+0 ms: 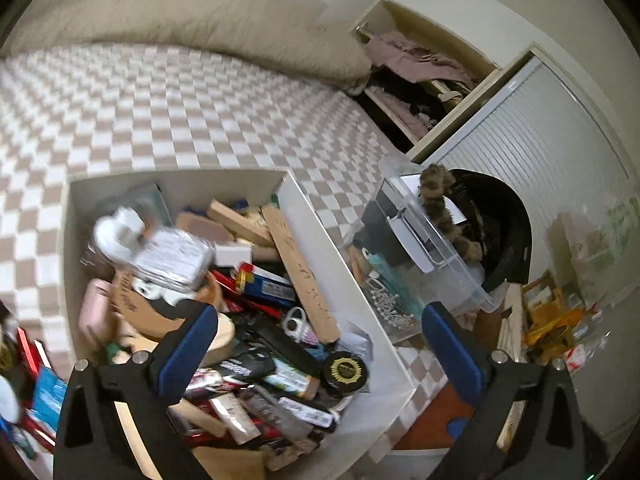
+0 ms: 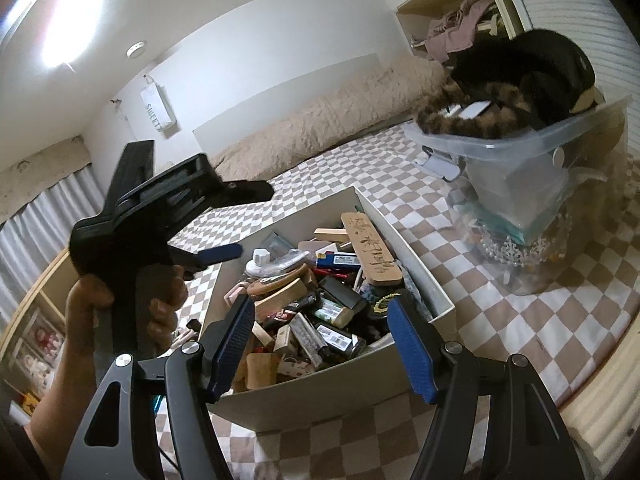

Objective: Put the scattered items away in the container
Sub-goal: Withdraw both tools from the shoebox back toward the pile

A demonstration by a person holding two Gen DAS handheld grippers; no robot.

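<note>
White cardboard forms the box [image 2: 436,292] that sits on the checkered bedspread [image 1: 168,112], and it is already heaped with small things: wooden blocks, a long wooden tag [image 1: 304,272], tubes, a round black tin [image 1: 345,372] and a white bottle [image 1: 120,236] lying on a clear packet [image 1: 172,260] at the top of the pile. The left gripper [image 1: 320,344] hangs above the box with its blue pads spread wide and nothing between them, so I judge that its last item is now in the pile. In the right wrist view the right gripper [image 2: 324,344] hovers over the near edge of the box, its jaws partly apart and empty. A hand [image 2: 132,304] grips the handle of the left tool beside the box. Most of the tidying looks done, yet some clutter is left: a few red and blue items [image 1: 32,384] lie on the bed just outside the box's left wall. A clear plastic tub [image 2: 532,152] with a dark hat stands near the box's right side.
</note>
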